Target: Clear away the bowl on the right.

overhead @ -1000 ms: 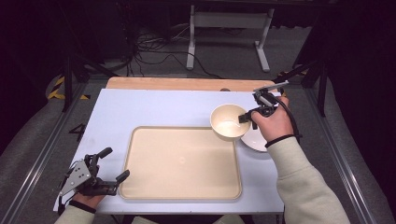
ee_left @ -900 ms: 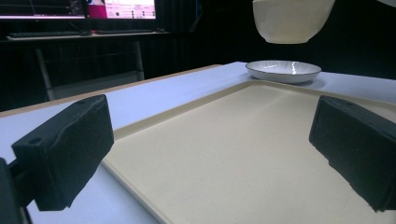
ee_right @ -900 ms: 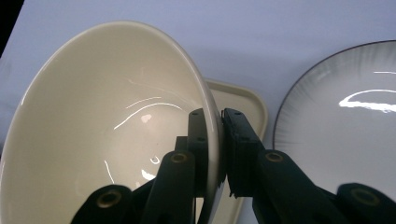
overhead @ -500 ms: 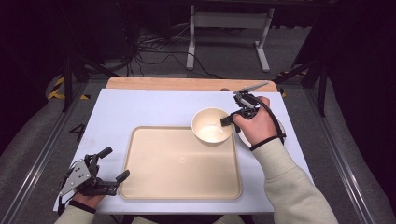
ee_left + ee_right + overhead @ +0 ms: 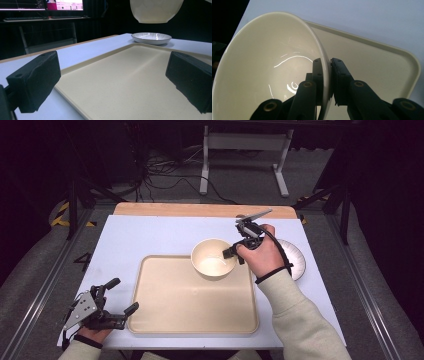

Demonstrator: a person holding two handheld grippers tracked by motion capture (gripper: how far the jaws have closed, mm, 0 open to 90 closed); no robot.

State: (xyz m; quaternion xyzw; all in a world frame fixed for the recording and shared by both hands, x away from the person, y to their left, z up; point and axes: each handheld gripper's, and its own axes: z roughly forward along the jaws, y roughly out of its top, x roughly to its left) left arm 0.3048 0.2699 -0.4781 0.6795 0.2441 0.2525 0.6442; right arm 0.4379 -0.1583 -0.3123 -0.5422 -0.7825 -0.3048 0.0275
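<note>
High view: right gripper (image 5: 231, 254) is clamping the rim of the bowl (image 5: 213, 258), one jaw inside, one outside. The bowl is hanging just left of the right hand (image 5: 260, 252), over the far right corner of the tray (image 5: 192, 297). A plate (image 5: 296, 259) is lying just right of that hand, partly hidden by the wrist. Left gripper (image 5: 117, 296) is resting at the near left of the table (image 5: 150, 232), jaws spread wide, one tip just beside the tray's near left corner, nothing between them. Left hand (image 5: 92, 332) is gripping it from below. No readable writing on the bowl, tray or plate.

Left gripper view: both pads are standing well apart, released, with the tray (image 5: 125, 82) stretching ahead between them. The bowl (image 5: 156, 10) is hanging high ahead, off the tray, bottom facing the camera. The plate (image 5: 151, 38) is sitting beyond the tray's far edge, on the table (image 5: 82, 51). Screens are glowing far back at upper left; their text is too small to read.

Right gripper view: the jaws are pinching the bowl (image 5: 269, 72) wall, pads pressed on either side of the rim, bowl tilted with its opening to the left of the jaws. The tray (image 5: 382, 67) is lying beyond and right of the jaws, the table (image 5: 362, 17) past it. Bowl inside is plain, no mark or label, only glare.
</note>
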